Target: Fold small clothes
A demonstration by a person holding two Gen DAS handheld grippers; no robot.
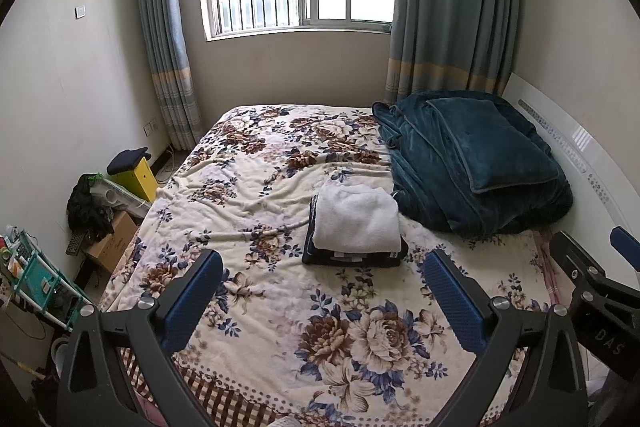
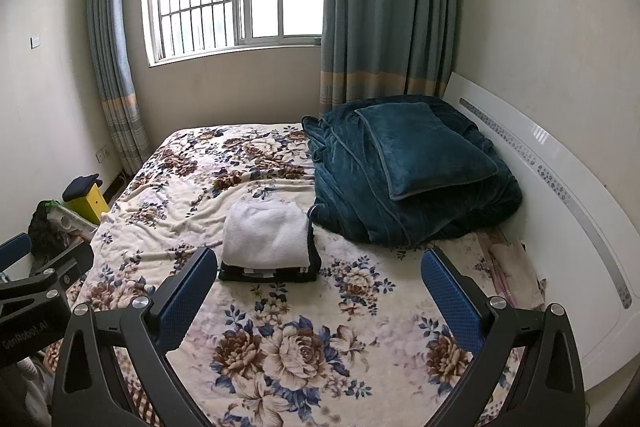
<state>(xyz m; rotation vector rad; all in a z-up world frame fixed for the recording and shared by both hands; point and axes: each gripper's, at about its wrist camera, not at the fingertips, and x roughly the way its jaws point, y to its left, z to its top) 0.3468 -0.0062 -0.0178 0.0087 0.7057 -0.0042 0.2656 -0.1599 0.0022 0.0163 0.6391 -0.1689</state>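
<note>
A small stack of folded clothes lies in the middle of the floral bed (image 1: 248,195): a white fluffy garment (image 1: 356,217) on top of a dark navy garment (image 1: 352,258). The stack also shows in the right wrist view, white garment (image 2: 266,235) over navy garment (image 2: 268,273). My left gripper (image 1: 322,273) is open and empty, held above the bed short of the stack. My right gripper (image 2: 318,269) is open and empty, also short of the stack. Each gripper shows at the edge of the other's view.
A folded teal blanket (image 1: 472,163) with a cushion lies at the bed's right, against the white headboard (image 2: 560,187). A pink cloth (image 2: 512,271) lies by the headboard. Left of the bed stand a yellow stool (image 1: 136,175), a cardboard box (image 1: 112,243) and a teal rack (image 1: 44,283).
</note>
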